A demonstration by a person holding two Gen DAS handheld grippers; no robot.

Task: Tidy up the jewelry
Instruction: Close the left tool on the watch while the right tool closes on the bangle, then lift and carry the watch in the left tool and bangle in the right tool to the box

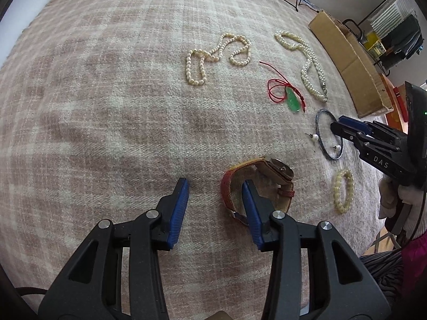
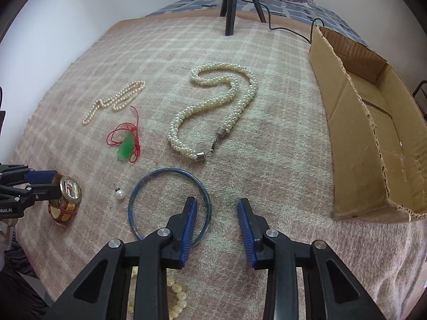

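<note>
Jaws of the left gripper (image 1: 215,186) are spread, straddling the watch (image 1: 260,184) strap for pickup; right gripper (image 2: 216,205), also spread, brackets the blue bangle's (image 2: 149,177) rim near the cardboard box (image 2: 355,144).

Left gripper (image 1: 215,190) jaws apart over plaid blanket (image 1: 106,93), right finger inside the red-strapped watch (image 1: 263,184) loop, right gripper (image 1: 336,124) at the blue bangle (image 1: 321,138), pearl strands beyond

Two pearl necklaces (image 1: 217,56) (image 1: 309,64), one green pendant (image 1: 293,100), one blue bangle (image 1: 321,136), two earrings (image 1: 315,137) (image 1: 338,147), one watch (image 1: 269,178), one bead bracelet (image 1: 343,190), one box (image 2: 373,122).
</note>
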